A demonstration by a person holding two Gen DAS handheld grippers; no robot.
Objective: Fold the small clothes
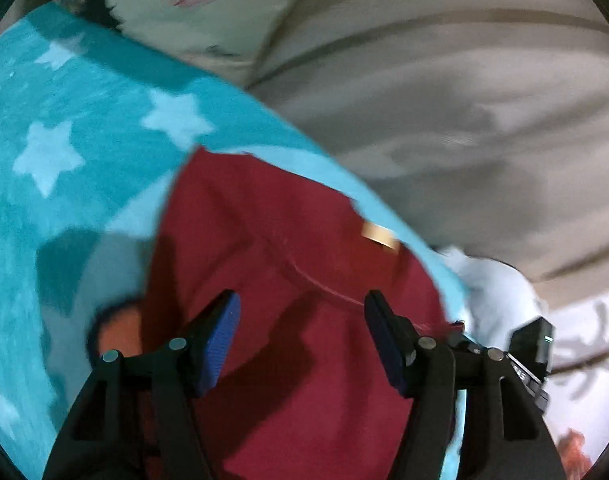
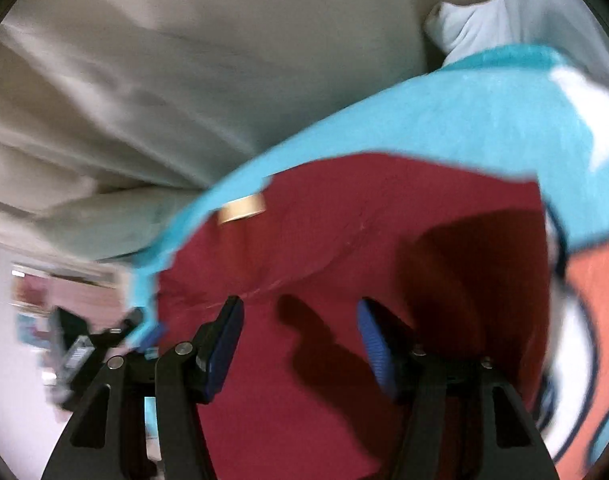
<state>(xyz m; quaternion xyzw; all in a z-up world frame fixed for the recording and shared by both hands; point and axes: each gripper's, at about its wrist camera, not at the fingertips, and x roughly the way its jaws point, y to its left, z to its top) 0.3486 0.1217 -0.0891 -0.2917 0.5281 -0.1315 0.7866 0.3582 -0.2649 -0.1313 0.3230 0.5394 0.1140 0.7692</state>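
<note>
Garment (image 1: 304,280), dark red, lies spread on a turquoise blanket (image 1: 64,100); also seen in the right wrist view (image 2: 344,240). Fabric shows a curved seam line across its middle and a small tan label (image 1: 380,236) near its upper edge, the same label (image 2: 242,206) appearing at the upper left corner of the cloth in the right wrist view.

Blanket: turquoise with pale star shapes, lying under the garment and reaching past it on the far side (image 2: 444,120). A patch with orange and white print sits at the garment's side (image 2: 592,300).

Left gripper (image 1: 300,336): black frame, blue pads (image 1: 222,340), jaws spread wide over the red cloth, nothing between them. Whether the tips touch the fabric cannot be told; their shadow falls directly on it.

Right gripper (image 2: 300,340): same build, blue pads (image 2: 374,344), jaws likewise wide apart above the red cloth, holding nothing. A dark shadow lies on the garment between and beyond the fingers.

Each gripper appears at the edge of the other's view: the right one at the lower right of the left wrist view, the left one at the lower left of the right wrist view, both blurred.

Surroundings: beige sheet (image 1: 424,80), creased, beyond the blanket (image 2: 144,80). White cloth (image 1: 492,280) beside the blanket's edge (image 2: 476,28). Both views are motion-blurred.
</note>
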